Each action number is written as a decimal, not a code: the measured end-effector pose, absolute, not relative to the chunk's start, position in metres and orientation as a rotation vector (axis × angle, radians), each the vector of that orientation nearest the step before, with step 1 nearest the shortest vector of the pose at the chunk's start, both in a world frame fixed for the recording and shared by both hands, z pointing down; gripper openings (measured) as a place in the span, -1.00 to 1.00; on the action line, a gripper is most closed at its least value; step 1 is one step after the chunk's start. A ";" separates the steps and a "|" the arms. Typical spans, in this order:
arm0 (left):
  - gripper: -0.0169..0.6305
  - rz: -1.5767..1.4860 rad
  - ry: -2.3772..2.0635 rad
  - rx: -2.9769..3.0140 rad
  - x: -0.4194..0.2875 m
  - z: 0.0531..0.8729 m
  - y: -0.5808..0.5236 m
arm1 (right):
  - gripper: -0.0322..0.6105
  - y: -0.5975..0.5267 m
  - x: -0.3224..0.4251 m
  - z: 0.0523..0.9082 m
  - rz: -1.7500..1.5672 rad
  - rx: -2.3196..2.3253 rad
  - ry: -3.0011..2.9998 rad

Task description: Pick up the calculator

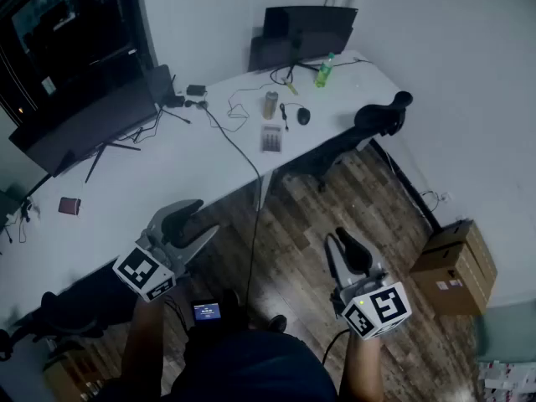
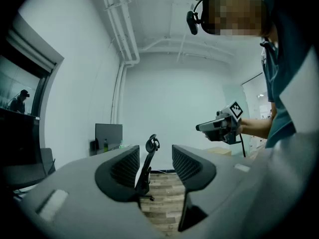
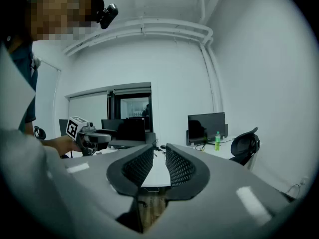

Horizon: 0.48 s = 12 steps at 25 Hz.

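Jaws of my left gripper (image 1: pixel 193 223) stand spread with nothing between them; through their gap I see only an office chair (image 2: pixel 148 166), far ahead over the wood floor. My right gripper (image 1: pixel 345 243) has its jaws pressed together on nothing, and it tips slightly down toward the white desk (image 1: pixel 167 170). The calculator (image 1: pixel 270 138) lies flat on that desk, well ahead of both pairs of jaws and between them from side to side. A dark mouse (image 1: pixel 303 116) sits near it, just to its right. A cardboard box (image 1: pixel 456 266) sits on the floor to the right of my right jaws.
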<state>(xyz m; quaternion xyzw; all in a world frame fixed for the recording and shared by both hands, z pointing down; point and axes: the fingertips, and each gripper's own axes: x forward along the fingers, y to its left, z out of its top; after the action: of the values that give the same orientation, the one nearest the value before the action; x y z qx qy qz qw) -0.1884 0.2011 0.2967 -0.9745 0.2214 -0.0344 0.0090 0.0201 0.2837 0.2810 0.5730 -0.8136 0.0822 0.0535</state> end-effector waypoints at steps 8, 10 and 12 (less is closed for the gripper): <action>-0.35 -0.082 0.653 -3.051 -0.199 0.299 0.179 | -0.71 0.264 0.004 0.283 0.250 1.765 -2.445; -0.35 -0.076 0.646 -3.053 -0.203 0.300 0.175 | -0.71 0.260 -0.001 0.283 0.249 1.773 -2.431; -0.35 -0.063 0.637 -3.058 -0.206 0.301 0.170 | -0.71 0.256 -0.005 0.283 0.248 1.785 -2.422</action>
<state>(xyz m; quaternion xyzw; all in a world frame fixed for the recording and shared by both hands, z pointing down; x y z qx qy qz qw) -0.2064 0.1705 0.3012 -0.9788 0.2038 -0.0203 0.0086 -0.0053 0.2564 0.2825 0.5902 -0.8007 0.0819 0.0615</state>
